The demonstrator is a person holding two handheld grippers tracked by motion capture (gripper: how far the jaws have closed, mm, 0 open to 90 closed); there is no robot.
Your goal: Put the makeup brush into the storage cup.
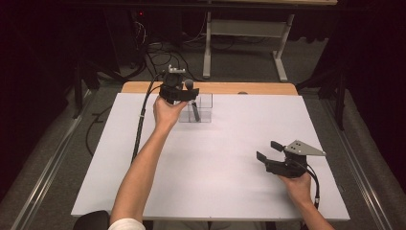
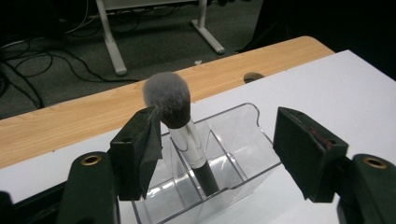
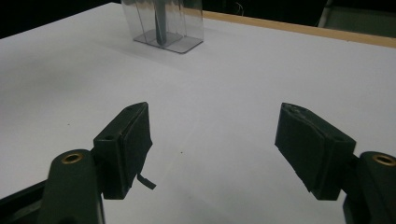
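A makeup brush [image 2: 168, 98] with a grey fluffy head, silver ferrule and dark handle stands tilted in a clear divided organizer [image 2: 243, 140] near the far edge of the white table top [image 1: 215, 167]. My left gripper [image 2: 219, 121] hovers over the organizer, jaws wide apart. The brush head sits beside the left jaw's tip, and the pads do not press on it. In the high view the left gripper [image 1: 184, 93] is at the organizer [image 1: 203, 109]. My right gripper [image 1: 269, 150] stands open over the front right of the table, nothing between its jaws [image 3: 215, 126].
A wooden strip [image 1: 230, 87] runs along the table's far edge, with a small hole [image 2: 252, 76] in it. Beyond it on the floor are cables [image 1: 158, 52] and the white legs of another table [image 1: 207, 52]. The organizer [image 3: 163, 23] lies far ahead of the right gripper.
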